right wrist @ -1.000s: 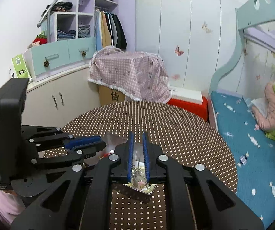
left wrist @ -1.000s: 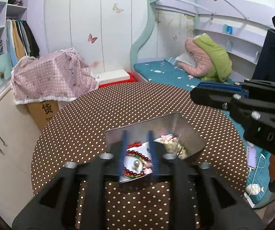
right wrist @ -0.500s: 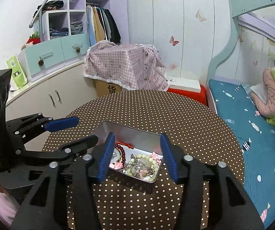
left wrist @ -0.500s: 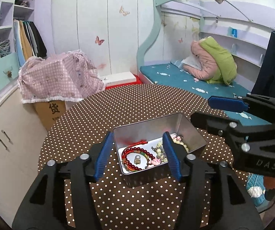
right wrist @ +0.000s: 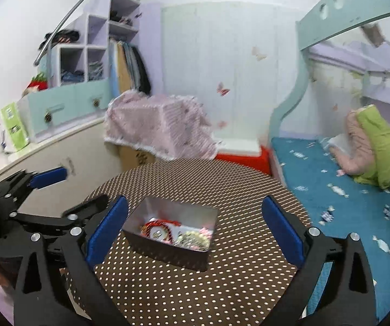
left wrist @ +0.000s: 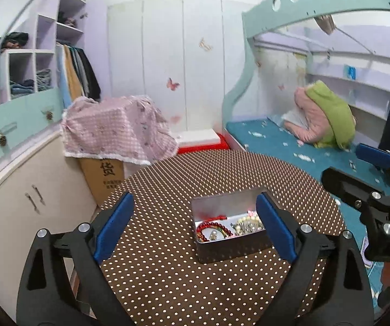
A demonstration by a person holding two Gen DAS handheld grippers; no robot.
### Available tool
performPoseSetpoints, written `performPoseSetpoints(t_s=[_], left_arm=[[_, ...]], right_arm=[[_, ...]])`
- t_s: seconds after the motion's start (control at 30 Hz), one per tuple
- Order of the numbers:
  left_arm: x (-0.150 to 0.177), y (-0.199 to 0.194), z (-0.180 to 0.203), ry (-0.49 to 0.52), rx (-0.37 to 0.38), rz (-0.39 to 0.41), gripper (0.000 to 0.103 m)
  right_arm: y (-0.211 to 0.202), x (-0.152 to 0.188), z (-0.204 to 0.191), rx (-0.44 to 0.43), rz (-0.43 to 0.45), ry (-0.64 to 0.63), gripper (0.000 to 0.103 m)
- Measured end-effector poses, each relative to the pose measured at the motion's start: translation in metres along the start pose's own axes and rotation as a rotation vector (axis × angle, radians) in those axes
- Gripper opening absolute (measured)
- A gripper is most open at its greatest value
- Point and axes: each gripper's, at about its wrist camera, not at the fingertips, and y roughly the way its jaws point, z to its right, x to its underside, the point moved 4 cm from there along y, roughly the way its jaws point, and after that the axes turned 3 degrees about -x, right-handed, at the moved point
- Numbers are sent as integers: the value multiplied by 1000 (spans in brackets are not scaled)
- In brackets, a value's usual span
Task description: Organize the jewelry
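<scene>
Jewelry sits heaped in the open metal tin, which rests on the brown polka-dot round table toward its right half as your left camera sees it. Inside the tin, the red bead bracelet lies on the left, and a tangle of pale pearl-like beads lies just beside it on the right; in the right wrist view the same bracelet and pale bead cluster show from the other side.

Your left gripper is spread wide and holds nothing, hovering short of the tin on its near side. Your right gripper is likewise spread wide and empty, above the tin and clear of its rim.

Judging from this, no further piece is picked yet. If more sorting is wanted, choose one piece only. The bracelet looks the easier target: it is a closed loop, lying apart enough from the pale tangle to be pinched at its outer edge. Come down inside the tin's walls with the fingers narrowed first, since at this spread they would likely strike the rim. Steady the tin with the other gripper against its outer wall, because a light tin may slide on the cloth. Lift slowly; strands in the pale cluster may snag and drag along.
</scene>
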Motion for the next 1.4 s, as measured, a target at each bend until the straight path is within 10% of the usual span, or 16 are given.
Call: performPoseSetpoints(t_s=[0.5, 1.4], left_arm=[[12, -55, -5, -62, -40, 119, 96], [29, -41, 0, -58, -25, 67, 97]], right_arm=[[-39, 31, -4, 40, 100, 72, 95], [-29, 42, -5, 125, 43, 101, 95]])
